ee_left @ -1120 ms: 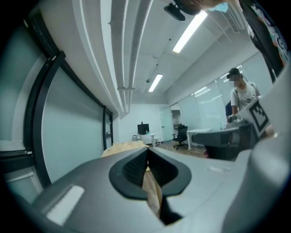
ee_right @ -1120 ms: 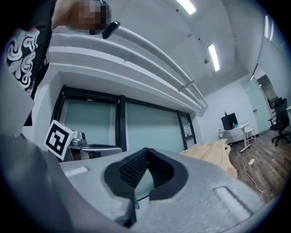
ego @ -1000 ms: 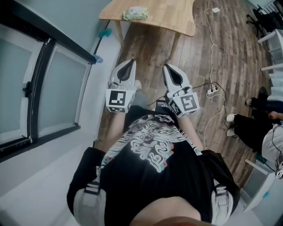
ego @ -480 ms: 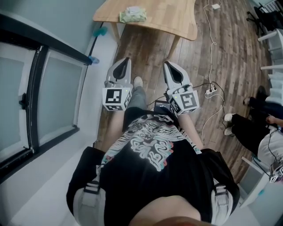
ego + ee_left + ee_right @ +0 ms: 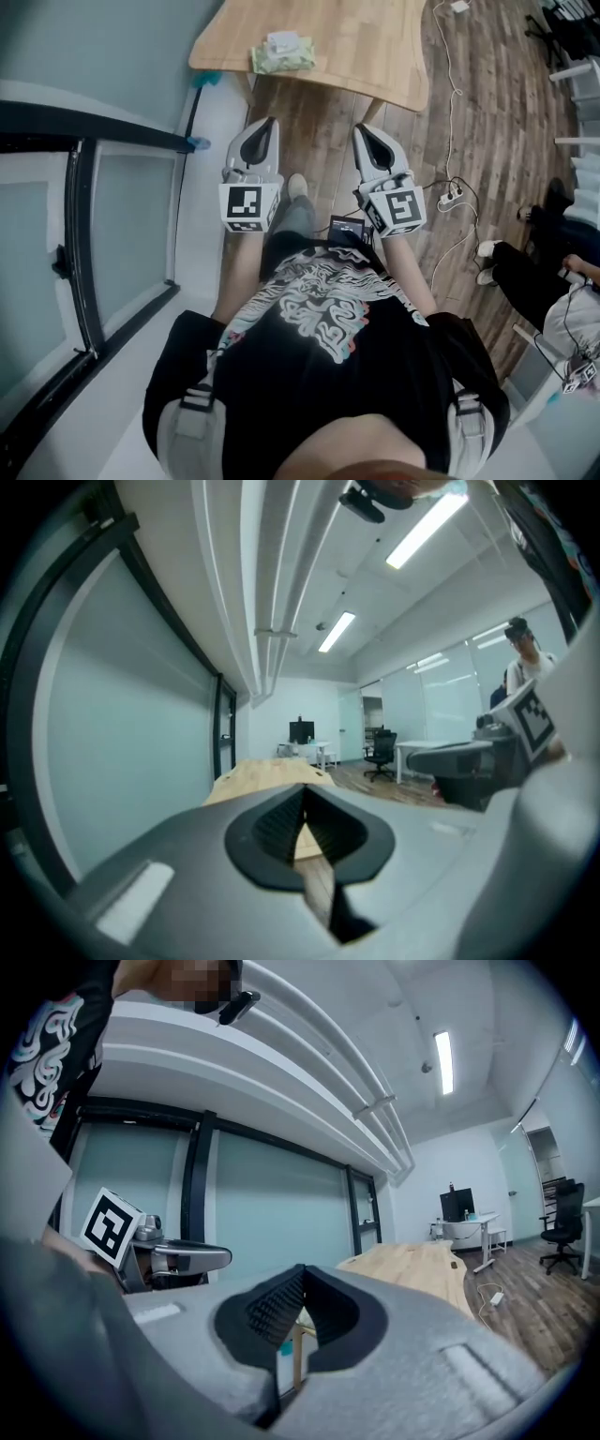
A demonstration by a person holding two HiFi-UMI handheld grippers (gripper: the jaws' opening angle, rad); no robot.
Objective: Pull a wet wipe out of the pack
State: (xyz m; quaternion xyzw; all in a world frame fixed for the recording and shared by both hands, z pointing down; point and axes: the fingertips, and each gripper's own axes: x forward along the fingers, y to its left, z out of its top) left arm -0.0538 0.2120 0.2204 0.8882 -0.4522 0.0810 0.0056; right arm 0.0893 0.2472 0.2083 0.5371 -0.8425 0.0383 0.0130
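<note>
Plank floor [image 5: 323, 127] underfoot. Left gripper [image 5: 271, 123] held out level, jaws pressed together on nothing. Right gripper [image 5: 360, 128] beside it, jaws together too, empty. Ahead stands the wooden counter [image 5: 375, 47], and there's the green wet wipe pack [image 5: 281, 53] lying flat near its left front corner, white flap on top, well apart from both grippers

No words or numbers can be read anywhere. The wet wipe pack [image 5: 282, 52] on the wooden table [image 5: 375, 47] has a pale label too small to make out. The marker cubes [image 5: 248, 206] on the left gripper [image 5: 270, 124] and right gripper [image 5: 362, 129] bear only black-and-white square patterns. The T-shirt [image 5: 319, 309] shows a swirling graphic without legible lettering.
</note>
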